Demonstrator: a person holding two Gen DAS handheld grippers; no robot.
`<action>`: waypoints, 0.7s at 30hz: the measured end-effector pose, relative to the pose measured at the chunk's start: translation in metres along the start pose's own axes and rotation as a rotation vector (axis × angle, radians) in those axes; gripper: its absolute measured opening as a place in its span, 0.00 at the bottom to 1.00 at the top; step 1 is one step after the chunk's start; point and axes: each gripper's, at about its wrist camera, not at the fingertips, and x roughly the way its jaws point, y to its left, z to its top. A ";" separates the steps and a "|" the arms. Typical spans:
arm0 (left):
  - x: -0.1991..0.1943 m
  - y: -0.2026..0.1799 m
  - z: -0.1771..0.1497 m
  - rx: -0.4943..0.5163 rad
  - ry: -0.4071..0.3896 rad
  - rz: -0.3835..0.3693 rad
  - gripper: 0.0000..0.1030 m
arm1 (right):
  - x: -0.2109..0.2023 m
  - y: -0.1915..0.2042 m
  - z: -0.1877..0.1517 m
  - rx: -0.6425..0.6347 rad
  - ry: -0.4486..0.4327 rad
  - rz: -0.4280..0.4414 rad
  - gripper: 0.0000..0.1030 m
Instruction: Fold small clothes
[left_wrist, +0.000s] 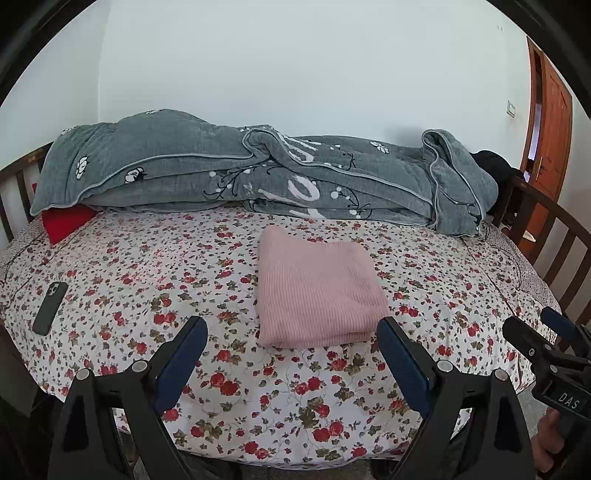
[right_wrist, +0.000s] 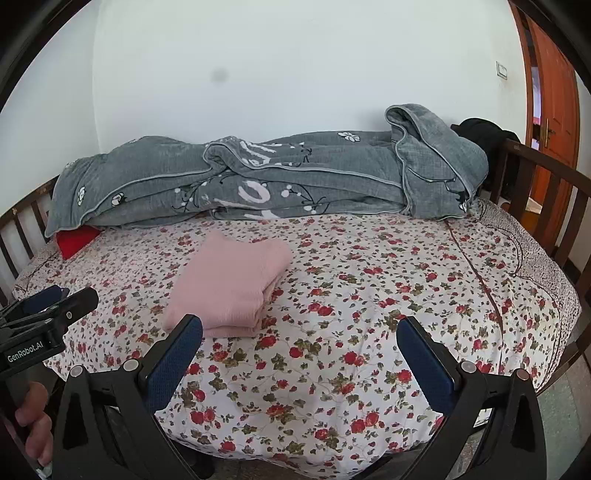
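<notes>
A pink knit garment (left_wrist: 317, 291) lies folded into a neat rectangle on the floral bedsheet (left_wrist: 155, 280), in the middle of the bed. It also shows in the right wrist view (right_wrist: 229, 284), left of centre. My left gripper (left_wrist: 291, 328) is open and empty, held back above the near edge of the bed, just short of the garment. My right gripper (right_wrist: 299, 328) is open and empty, to the right of the garment. The right gripper also shows at the right edge of the left wrist view (left_wrist: 543, 332).
A rolled grey quilt (left_wrist: 258, 173) runs along the far side against the wall. A dark phone (left_wrist: 50, 308) lies at the left. A red cushion (left_wrist: 66, 221) peeks from under the quilt. Wooden rails (right_wrist: 546, 192) bound the bed; an orange door (right_wrist: 554, 96) stands at right.
</notes>
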 end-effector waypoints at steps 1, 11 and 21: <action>0.001 0.001 0.001 0.000 0.000 -0.004 0.90 | 0.000 0.000 0.000 -0.001 0.000 0.000 1.00; 0.002 0.000 0.001 -0.005 0.006 -0.011 0.90 | -0.001 0.003 0.000 -0.004 -0.002 0.001 1.00; -0.001 0.000 0.002 -0.007 0.000 -0.005 0.90 | -0.002 0.004 0.000 -0.005 -0.002 0.000 1.00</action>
